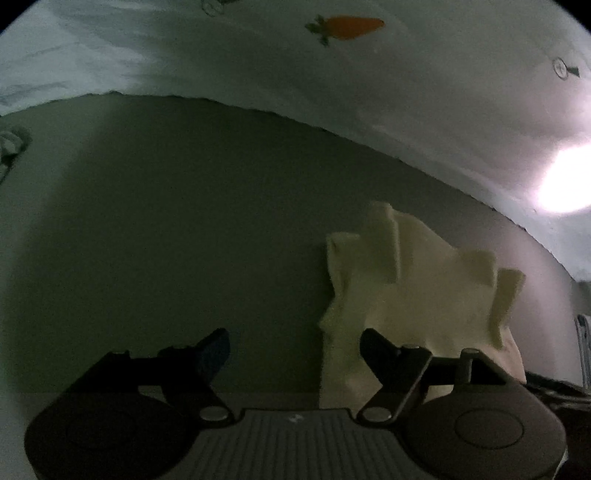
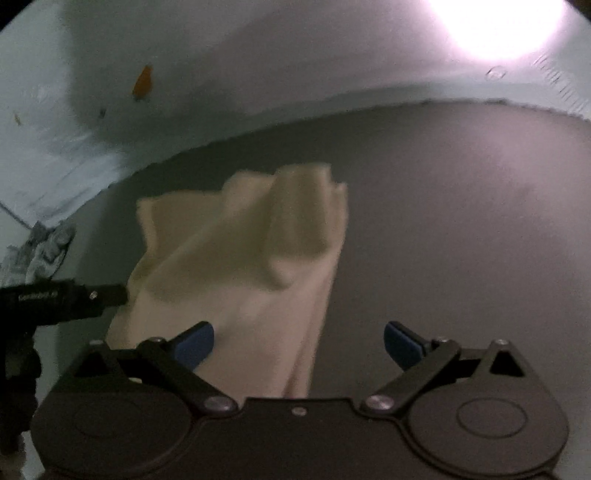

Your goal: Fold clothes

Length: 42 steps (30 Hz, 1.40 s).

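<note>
Both grippers hang over the work surface with their jaws spread wide and nothing pinched between them. Seen from its own camera, the left gripper (image 1: 295,343) has its two fingers well apart over bare mat, the right-hand finger overlapping the edge of the cloth without pressing on it. The right gripper (image 2: 299,338) stands wider still, its two blue pads (image 2: 195,343) clear of each other, the left pad lying over the cloth's lower edge and the other over the mat.

Largest thing in the room is the pale printed sheet (image 1: 258,62), spread behind and beneath everything, with one orange carrot (image 1: 347,26) printed on it. On top of it lies one dark grey mat (image 1: 166,221), its far edge ragged. One cream cloth (image 2: 240,258) sits on that mat, rumpled, with several ridges standing up along its far side. In the right camera's view the tip of the left gripper shows as a black arm just beside the cloth's left edge.
</note>
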### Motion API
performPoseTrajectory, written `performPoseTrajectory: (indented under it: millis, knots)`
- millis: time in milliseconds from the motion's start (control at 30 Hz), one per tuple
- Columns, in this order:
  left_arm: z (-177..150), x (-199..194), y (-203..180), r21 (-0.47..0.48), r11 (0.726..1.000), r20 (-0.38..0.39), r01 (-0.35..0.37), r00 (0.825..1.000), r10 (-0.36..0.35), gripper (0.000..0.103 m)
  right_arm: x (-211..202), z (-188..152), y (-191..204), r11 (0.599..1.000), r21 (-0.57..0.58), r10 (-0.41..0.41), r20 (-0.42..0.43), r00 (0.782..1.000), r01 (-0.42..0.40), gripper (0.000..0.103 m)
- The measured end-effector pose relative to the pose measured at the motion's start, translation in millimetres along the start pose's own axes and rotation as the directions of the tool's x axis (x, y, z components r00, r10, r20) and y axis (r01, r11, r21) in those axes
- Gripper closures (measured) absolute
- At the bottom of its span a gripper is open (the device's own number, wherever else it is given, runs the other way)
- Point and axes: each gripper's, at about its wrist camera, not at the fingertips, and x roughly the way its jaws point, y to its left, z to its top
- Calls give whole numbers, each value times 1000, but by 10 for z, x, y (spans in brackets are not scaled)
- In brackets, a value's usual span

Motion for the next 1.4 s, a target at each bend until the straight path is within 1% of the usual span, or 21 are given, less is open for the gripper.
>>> performPoseTrajectory:
  millis: [67,167,267,567,733,867,933,967,1000,1033,1067,1100,1133,1167,1233,1300,1333,1400]
  knots:
    - [-19,40,-21,10,1000,-13,6,1000,-6,22,56,-12,39,1000,8,27,-11,1000,-27,3]
    - [-44,64,-59,27,1000,-22,15,1000,-15,22,128,8,66,999,13,39,-25,999,-39,3]
    - [-25,104,-67,23,999,-25,30,999,-29,21,175,5,-4,998,22,53,-32,998,-53,1]
    - [98,221,-89,26,997,-22,76,997,-76,20,321,188,40,998,-32,56,-18,998,-56,1]
    - [221,346,-134,49,994,3,102,995,-102,16,446,330,67,995,-83,57,1,998,-57,1]
    - [287,430,-185,75,989,34,126,991,-129,16,565,483,88,991,-119,59,15,998,-57,0]
    - [304,472,-225,103,982,45,157,986,-162,19,610,547,89,990,-126,62,21,998,-59,0]
    - [308,483,-234,113,978,50,174,982,-180,24,626,573,85,990,-128,64,25,998,-60,1]
    - [298,490,-239,114,975,54,188,979,-195,37,635,598,77,990,-124,69,30,997,-65,3]
    - [282,497,-246,111,973,60,200,976,-208,43,642,623,68,990,-120,75,37,996,-71,5]
    - [266,504,-253,107,971,65,213,973,-220,47,636,641,61,990,-113,85,46,995,-80,14]
    - [250,502,-253,96,969,67,227,970,-234,62,620,647,63,989,-109,106,53,993,-100,37]
    - [234,497,-249,82,967,67,242,967,-248,71,599,651,65,986,-99,139,54,989,-133,52]
    - [213,461,-237,62,964,72,258,962,-262,78,598,649,73,984,-72,166,48,985,-162,70]
    - [155,345,-215,25,956,92,292,952,-294,82,499,583,91,980,-14,200,75,977,-200,74]
    - [74,139,-213,6,943,130,333,935,-331,82,351,490,122,974,24,222,119,968,-226,77]
    - [22,17,-210,0,936,150,352,925,-348,82,235,429,136,969,46,236,149,960,-245,77]
    - [-122,-267,-203,-1,922,190,387,905,-380,83,-23,292,153,947,104,277,208,938,-303,78]
